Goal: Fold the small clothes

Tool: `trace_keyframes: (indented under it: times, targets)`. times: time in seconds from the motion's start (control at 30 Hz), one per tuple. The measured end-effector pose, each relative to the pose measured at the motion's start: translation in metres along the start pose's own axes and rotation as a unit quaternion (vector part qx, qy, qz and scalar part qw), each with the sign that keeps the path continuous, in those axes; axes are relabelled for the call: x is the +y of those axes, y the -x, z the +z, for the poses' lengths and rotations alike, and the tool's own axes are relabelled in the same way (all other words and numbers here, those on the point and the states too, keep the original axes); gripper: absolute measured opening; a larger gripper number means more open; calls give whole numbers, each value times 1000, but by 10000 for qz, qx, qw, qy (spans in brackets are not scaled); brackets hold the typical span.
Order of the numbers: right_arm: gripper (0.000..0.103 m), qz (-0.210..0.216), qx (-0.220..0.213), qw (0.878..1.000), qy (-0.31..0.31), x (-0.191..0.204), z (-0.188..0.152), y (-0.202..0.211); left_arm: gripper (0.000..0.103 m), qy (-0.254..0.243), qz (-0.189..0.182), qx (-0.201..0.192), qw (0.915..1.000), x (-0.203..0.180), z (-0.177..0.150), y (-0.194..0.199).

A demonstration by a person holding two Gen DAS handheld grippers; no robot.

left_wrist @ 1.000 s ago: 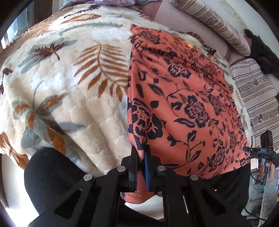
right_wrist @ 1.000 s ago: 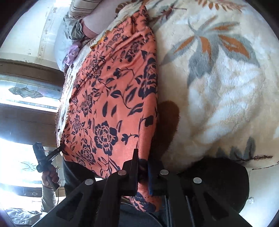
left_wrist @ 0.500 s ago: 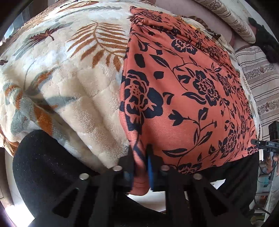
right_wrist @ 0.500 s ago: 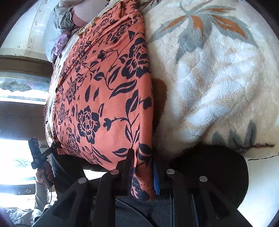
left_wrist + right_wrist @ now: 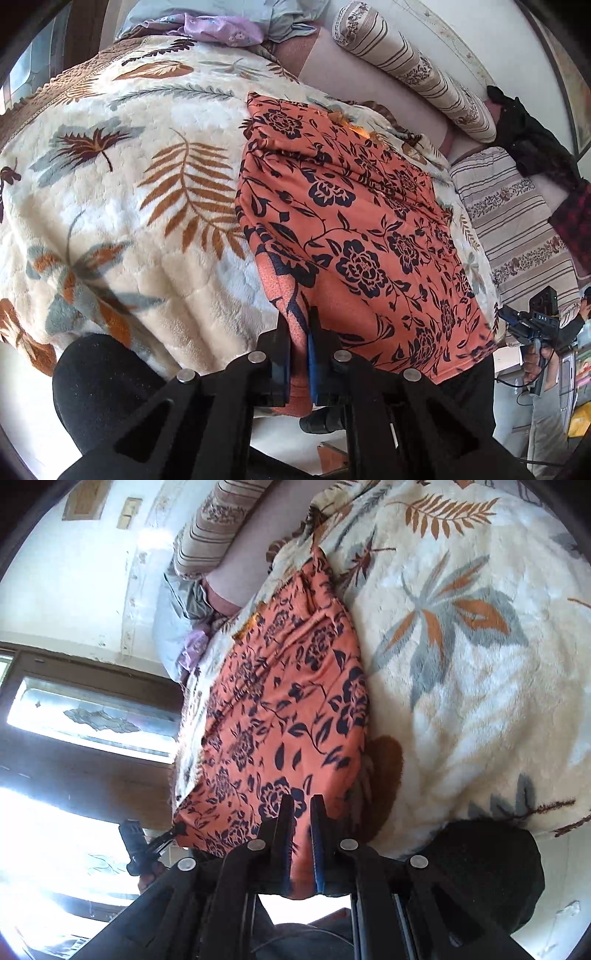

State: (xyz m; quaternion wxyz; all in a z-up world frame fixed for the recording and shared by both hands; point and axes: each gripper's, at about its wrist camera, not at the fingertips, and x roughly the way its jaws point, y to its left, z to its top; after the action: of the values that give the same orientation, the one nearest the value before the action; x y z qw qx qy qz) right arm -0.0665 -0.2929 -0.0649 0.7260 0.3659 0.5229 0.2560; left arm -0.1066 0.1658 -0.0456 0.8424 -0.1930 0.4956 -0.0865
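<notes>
An orange garment with a dark navy flower print (image 5: 362,229) lies on a cream leaf-patterned blanket (image 5: 122,206) on a bed. My left gripper (image 5: 298,325) is shut on the garment's near left corner, where the cloth bunches between the fingers. My right gripper (image 5: 302,808) is shut on the garment's near right corner (image 5: 295,734). The near hem is lifted off the bed edge between the two grippers; the far end lies wrinkled toward the pillows. The right gripper also shows at the right edge of the left wrist view (image 5: 532,325).
Striped bolster pillows (image 5: 413,70) and a striped sheet (image 5: 517,229) lie at the far right. Purple and grey clothes (image 5: 218,26) sit at the bed's far end. Dark clothing (image 5: 532,136) hangs at the right. A window (image 5: 92,716) is to the left of the bed.
Both grippers have pulled back and risen from the bed while gripping the corners. The garment looks farther away and its near hem now hangs slacker between them.
</notes>
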Motion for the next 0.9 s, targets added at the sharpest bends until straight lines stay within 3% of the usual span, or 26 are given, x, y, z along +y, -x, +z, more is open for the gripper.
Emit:
trace_keyframes:
  times: [0.13,0.17,0.2,0.23,0.27,0.3,0.43,0.5,0.6,0.67,0.7,0.9]
  targets:
    - [14,-499,117,9986,-101,-10,1,-8,7,-30,112,114,9999,1,0,-14]
    - [19,-729,180,9971,-71,-12,0,-10,7,2,139,141,9998,3,-2,-16]
    - [34,-904,246,9956,-22,-11,-1,-11,7,23,143,152,9998,4,-2,-18]
    - [62,-982,313,9947,25,-13,-2,-12,7,24,137,154,9998,5,-3,-18]
    - [77,-1010,336,9943,69,-12,-4,-13,7,28,138,152,9998,7,-3,-17]
    - [85,-1019,334,9941,136,-9,-5,-13,7,32,123,146,9998,7,-2,-16]
    - [85,-1290,737,9885,267,-7,-4,-27,7,-4,89,115,9999,6,2,-15]
    - [81,-1316,1132,9845,238,-14,-8,-40,7,-17,87,109,9999,6,2,-16]
    - [55,-1572,1779,9705,424,-15,-20,-64,7,43,78,143,9999,9,-2,-18]
    - [29,-1699,1894,9655,552,-13,-23,-69,7,70,100,173,9998,11,-5,-19]
    - [7,-1569,1873,9685,480,-14,-22,-68,7,80,94,176,9998,12,-6,-19]
    - [7,-989,1366,9855,170,-15,-19,-48,7,26,56,110,9999,11,-7,-13]
